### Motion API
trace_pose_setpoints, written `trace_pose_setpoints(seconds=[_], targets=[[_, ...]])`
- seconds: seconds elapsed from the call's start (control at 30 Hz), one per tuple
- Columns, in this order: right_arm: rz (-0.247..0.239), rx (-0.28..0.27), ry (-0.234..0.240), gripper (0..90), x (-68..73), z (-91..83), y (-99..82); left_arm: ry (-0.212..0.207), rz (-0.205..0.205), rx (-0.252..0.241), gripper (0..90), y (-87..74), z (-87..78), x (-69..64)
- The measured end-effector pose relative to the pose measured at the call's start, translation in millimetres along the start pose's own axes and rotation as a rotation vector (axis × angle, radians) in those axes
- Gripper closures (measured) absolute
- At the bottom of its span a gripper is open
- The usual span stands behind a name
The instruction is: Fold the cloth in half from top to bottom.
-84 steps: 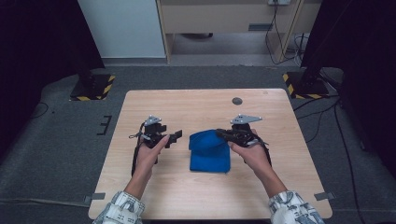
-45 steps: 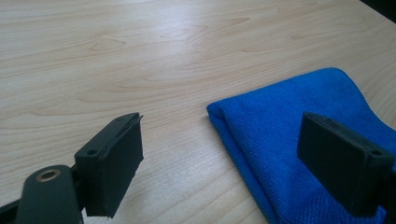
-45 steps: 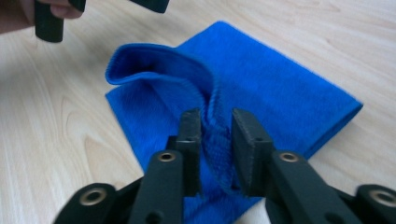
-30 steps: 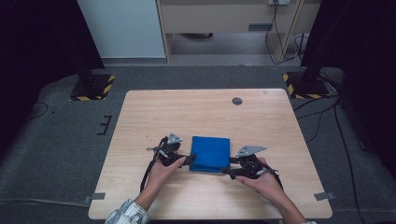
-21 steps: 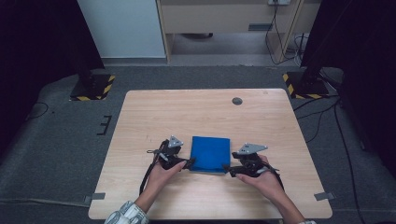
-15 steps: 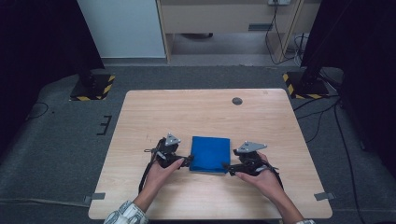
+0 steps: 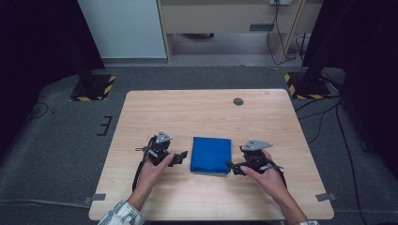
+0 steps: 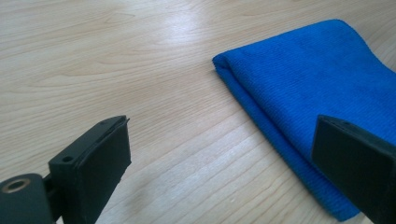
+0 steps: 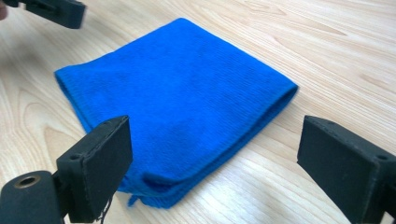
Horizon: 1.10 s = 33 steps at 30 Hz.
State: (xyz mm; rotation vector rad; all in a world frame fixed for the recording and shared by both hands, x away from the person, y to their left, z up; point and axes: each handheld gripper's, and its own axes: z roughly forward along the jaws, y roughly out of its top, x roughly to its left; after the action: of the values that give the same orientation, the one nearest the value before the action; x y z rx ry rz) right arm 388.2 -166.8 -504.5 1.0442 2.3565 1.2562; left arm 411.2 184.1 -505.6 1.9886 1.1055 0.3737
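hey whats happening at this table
A person is working with a blue cloth on a wooden table, holding a gripper in each hand. The cloth lies folded flat into a neat rectangle between the two. The left gripper is open beside the cloth's left edge, clear of it. The right gripper has just been opening at the cloth's near right corner, with nothing pressed between its jaws.

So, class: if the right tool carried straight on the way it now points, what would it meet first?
Most likely the folded blue cloth: it lies directly ahead of the open right tool, with its near corner just short of the tool's jaws. Depth is hard to judge.
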Motion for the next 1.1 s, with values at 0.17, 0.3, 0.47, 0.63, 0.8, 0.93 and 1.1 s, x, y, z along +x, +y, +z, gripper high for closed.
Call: trace_pose_setpoints(seconds=[0.17, 0.3, 0.47, 0.63, 0.8, 0.93, 1.1], targets=[[0.020, -0.010, -0.015, 9.7, -5.9, -3.0, -1.0, 0.002, 0.001, -0.002, 4.5, -0.5, -3.2, 3.9], [0.029, -0.015, -0.023, 9.7, -8.8, -5.6, -0.8, -0.001, 0.006, -0.001, 4.6, -1.2, -4.5, 5.5], [0.039, -0.014, -0.037, 9.7, -15.6, -9.5, -3.1, 0.000, 0.010, 0.005, 4.7, -2.4, -6.7, 8.2], [0.050, -0.016, -0.053, 9.5, -23.8, -14.9, -6.1, 0.004, 0.001, 0.010, 4.8, -3.8, -9.1, 12.9], [0.071, -0.019, -0.073, 9.1, -31.3, -19.3, -8.5, 0.013, 0.002, 0.013, 4.8, -5.0, -11.3, 17.1], [0.090, -0.013, -0.092, 9.1, -37.3, -21.9, -10.8, 0.010, 0.013, 0.018, 4.8, -3.7, -12.5, 19.6], [0.100, -0.006, -0.111, 9.0, -45.8, -26.2, -15.2, 0.010, 0.022, 0.031, 5.1, -5.5, -16.3, 26.9]])
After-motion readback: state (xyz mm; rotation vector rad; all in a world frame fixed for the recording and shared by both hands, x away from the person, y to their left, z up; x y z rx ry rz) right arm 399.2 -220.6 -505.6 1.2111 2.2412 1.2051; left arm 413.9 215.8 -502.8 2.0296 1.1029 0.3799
